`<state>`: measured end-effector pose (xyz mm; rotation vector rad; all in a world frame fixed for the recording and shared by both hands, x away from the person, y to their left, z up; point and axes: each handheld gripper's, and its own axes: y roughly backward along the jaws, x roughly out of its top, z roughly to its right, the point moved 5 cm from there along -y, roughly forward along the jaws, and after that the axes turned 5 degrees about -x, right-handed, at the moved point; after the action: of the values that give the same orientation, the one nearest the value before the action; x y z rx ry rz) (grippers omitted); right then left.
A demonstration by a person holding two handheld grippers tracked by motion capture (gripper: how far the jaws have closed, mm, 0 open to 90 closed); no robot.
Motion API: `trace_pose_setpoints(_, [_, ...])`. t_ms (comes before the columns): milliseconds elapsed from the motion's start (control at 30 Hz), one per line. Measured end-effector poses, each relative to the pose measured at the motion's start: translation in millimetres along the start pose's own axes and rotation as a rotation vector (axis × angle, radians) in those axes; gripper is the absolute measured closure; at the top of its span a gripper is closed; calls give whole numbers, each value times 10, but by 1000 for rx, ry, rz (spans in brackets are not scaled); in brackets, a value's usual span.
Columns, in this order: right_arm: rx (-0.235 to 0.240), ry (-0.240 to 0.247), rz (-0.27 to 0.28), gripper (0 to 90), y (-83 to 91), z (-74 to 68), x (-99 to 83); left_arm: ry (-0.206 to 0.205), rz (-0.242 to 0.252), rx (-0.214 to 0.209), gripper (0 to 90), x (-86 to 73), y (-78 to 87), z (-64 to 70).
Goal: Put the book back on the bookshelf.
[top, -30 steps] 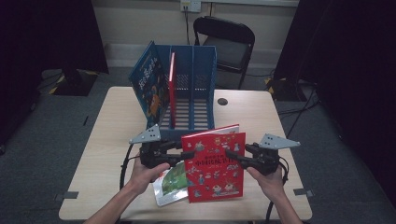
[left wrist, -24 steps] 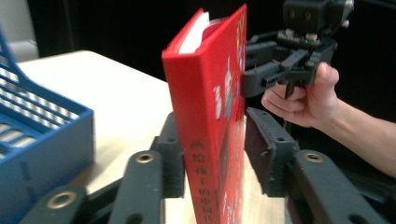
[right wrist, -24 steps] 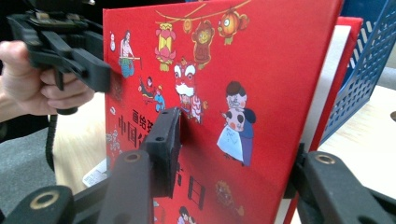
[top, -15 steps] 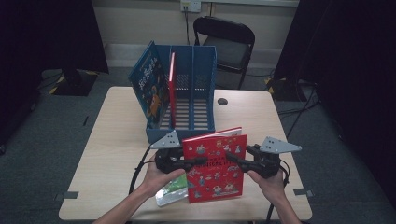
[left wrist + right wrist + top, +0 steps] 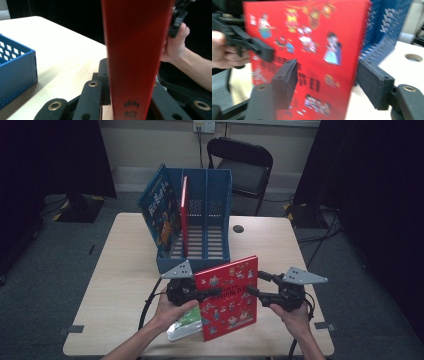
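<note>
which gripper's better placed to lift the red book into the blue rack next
Left, probably. The left gripper is shut on the red book, clamping its edge, and sits nearer the blue rack. The right gripper has its jaws open around the opposite edge, not gripping.

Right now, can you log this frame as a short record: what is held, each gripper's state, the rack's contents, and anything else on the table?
held item: red book, stood upright on the table
left gripper: shut on the book's left edge
right gripper: open, jaws either side of the book's right edge
rack: blue file rack holding a blue book and a thin red book
other: green-covered book lying flat by the left hand
</note>
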<state>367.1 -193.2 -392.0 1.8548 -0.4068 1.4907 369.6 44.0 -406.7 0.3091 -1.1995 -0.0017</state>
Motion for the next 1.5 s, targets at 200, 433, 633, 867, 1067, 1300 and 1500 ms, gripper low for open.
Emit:
trace_pose_setpoints(200, [26, -34, -52, 335, -149, 54, -118, 23, 9, -18, 792, 8, -16, 7])
trace_pose_setpoints(433, [24, -35, -45, 406, -111, -1, -8, 3, 38, -13, 783, 139, 8, 81])
trace_pose_setpoints(633, [10, -3, -4, 409, -83, -40, 269, -49, 76, 15, 786, 343, 117, 98])
trace_pose_setpoints(867, [10, 20, -25, 394, -385, -75, 386, -70, 78, 103, 751, 339, 306, -72])
trace_pose_setpoints(1067, [17, 44, -42, 389, -647, -163, 424, -84, 76, 173, 730, 272, 491, -180])
trace_pose_setpoints(1300, [26, 78, -36, 362, -809, -302, 398, -122, 70, 204, 727, 214, 612, -150])
trace_pose_setpoints(1500, [30, 78, -28, 336, -762, -352, 367, -136, 69, 191, 720, 183, 599, -67])
